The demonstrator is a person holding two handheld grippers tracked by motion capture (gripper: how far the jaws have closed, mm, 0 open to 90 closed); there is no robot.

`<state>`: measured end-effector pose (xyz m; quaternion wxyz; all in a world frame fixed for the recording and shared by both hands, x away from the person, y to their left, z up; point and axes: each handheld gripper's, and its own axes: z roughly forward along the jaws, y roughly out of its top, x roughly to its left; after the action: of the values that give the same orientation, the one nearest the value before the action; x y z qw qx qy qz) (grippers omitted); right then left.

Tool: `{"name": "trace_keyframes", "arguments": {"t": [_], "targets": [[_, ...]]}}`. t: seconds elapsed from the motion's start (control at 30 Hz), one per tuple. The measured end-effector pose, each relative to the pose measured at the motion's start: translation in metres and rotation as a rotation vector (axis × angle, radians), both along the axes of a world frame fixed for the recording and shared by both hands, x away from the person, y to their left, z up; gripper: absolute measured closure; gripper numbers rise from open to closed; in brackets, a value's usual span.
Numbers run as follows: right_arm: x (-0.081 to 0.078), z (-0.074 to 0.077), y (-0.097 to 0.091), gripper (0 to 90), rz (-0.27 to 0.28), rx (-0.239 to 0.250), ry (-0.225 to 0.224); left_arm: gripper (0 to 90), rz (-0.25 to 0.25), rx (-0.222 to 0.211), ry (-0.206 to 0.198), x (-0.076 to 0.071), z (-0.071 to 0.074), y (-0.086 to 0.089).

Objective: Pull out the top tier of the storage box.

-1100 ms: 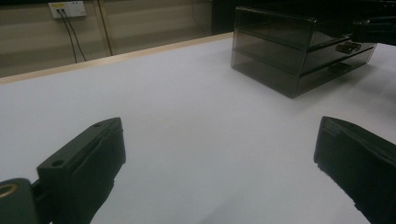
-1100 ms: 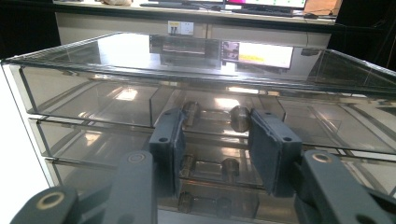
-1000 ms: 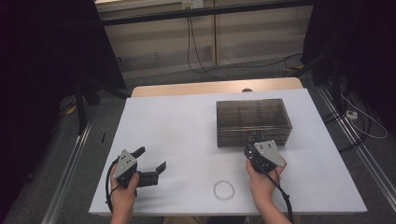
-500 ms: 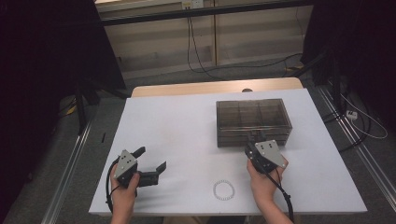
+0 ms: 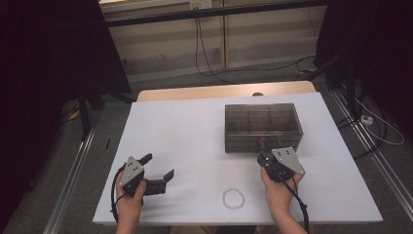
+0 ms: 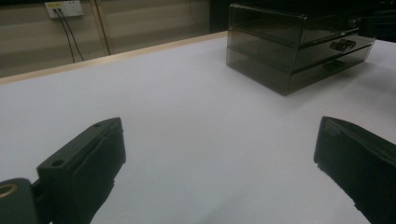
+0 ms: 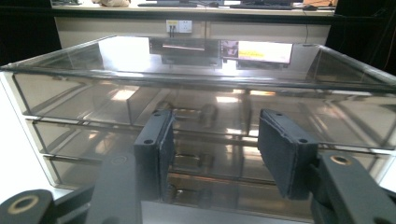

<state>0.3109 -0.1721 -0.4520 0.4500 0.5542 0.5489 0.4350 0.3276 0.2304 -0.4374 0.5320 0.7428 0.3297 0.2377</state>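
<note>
Smoked-plastic drawer box (image 5: 263,126) stands on the white bench (image 5: 195,126), right of centre. Right gripper (image 7: 215,149), at its front, has just been opening its fingers (image 7: 156,149); they now flank a drawer handle (image 7: 187,112) without pressing it. I'd judge a fresh grasp comes next. Left gripper (image 5: 158,170) rests wide open, empty.

Smoky clear plastic drawer box (image 5: 263,126), three stacked drawers shut, upright on white table's right half

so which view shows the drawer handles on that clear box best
The right gripper view: the drawer box faces the camera with a handle between the open claw jaws. The left gripper view shows handles small; the high view barely shows them.
</note>
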Motion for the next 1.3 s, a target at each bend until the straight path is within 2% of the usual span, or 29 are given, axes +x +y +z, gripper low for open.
{"name": "trace_keyframes", "arguments": {"t": [0.17,0.27,0.33,0.4,0.5,0.77,0.93,1.3], "targets": [[0.004,0.0,0.011,43.5,-0.002,-0.008,-0.03,2.4,-0.003,0.003,0.0,0.0,0.0,0.0],[0.007,-0.001,0.015,45.0,-0.03,-0.025,-0.019,2.4,-0.004,-0.001,-0.001,0.0,0.0,0.0],[0.008,-0.002,0.016,49.0,-0.03,-0.042,-0.007,2.4,-0.004,-0.003,-0.001,0.0,0.0,0.001],[0.008,-0.003,0.017,51.9,-0.019,-0.03,0.008,2.4,-0.003,0.0,0.001,0.0,0.0,0.0],[0.008,-0.002,0.016,54.9,-0.02,-0.025,0.006,2.4,-0.009,0.0,-0.001,0.001,0.0,-0.001],[0.008,-0.001,0.018,56.0,-0.044,0.014,0.004,2.4,-0.001,-0.007,-0.003,0.0,0.0,0.001],[0.008,-0.003,0.02,56.2,-0.057,0.016,-0.011,2.4,0.0,-0.007,-0.005,0.0,0.001,0.0],[0.008,-0.001,0.019,56.3,-0.051,0.013,-0.014,2.4,-0.003,-0.003,-0.005,0.001,0.0,0.0]]}}
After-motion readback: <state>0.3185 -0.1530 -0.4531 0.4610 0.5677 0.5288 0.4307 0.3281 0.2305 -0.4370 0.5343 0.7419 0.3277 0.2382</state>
